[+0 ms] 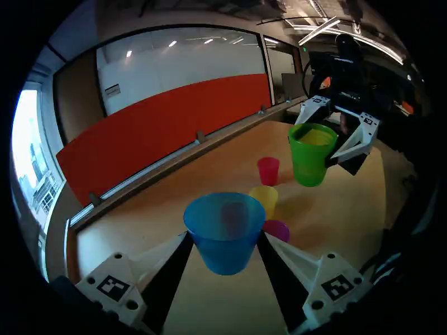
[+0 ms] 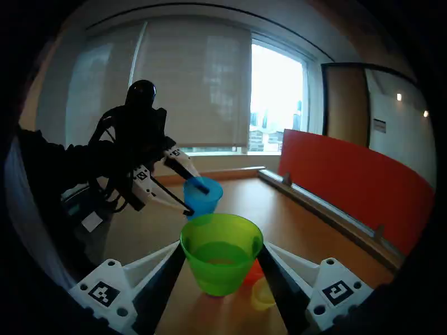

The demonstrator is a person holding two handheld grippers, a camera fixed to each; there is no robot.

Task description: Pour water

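My left gripper [image 1: 224, 237] clamps the blue cup [image 1: 224, 248], my right gripper [image 2: 222, 248] the part-filled green cup [image 2: 222, 268]; both hang upright over the table's [image 1: 335, 212] middle, so nothing spills before tipping.

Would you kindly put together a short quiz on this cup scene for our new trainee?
1. True or false: the left gripper is empty.
2. How many cups stand loose on the table? A one, B three, C six.
3. What colour is the cup in the right gripper?

Key:
1. False: it holds the blue cup.
2. B: a red cup, a yellow cup and a purple cup.
3. Green: it holds the green cup.
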